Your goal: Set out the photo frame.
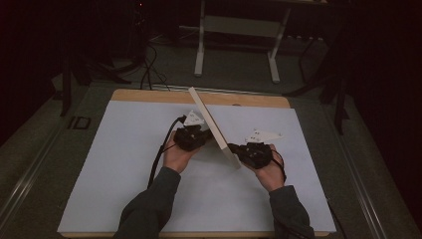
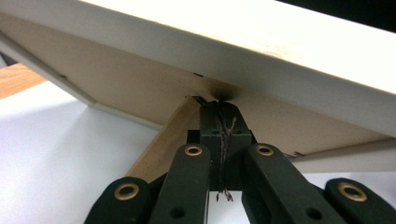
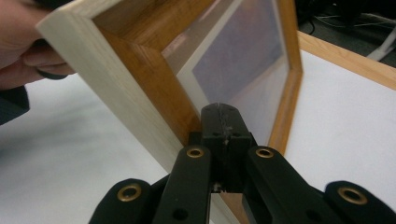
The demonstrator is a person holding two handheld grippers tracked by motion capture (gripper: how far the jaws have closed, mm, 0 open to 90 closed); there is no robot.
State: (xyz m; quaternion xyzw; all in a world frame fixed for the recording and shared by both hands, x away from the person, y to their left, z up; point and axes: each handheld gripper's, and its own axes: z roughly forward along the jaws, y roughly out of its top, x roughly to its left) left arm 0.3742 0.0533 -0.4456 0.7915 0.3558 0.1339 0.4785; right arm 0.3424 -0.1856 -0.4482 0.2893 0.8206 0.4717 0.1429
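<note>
In the high view, we saw a pale wooden picture frame (image 1: 211, 124) tilted at center above the white table cover (image 1: 124, 164). In the left gripper view, our left gripper (image 2: 219, 109) pressed together against its brown fibreboard stand (image 2: 161, 147). In the right gripper view, our right gripper (image 3: 223, 116) was closed at the glazed front's lower moulding.

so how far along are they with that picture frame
Done: the picture frame is raised on edge on the white sheet, leaning. In hand: the left gripper, jaws shut, is at the frame's back by its brown stand flap; the right gripper, jaws shut, presses the wooden front edge. Left, probably: getting the flap to prop the frame so it stands alone.
</note>
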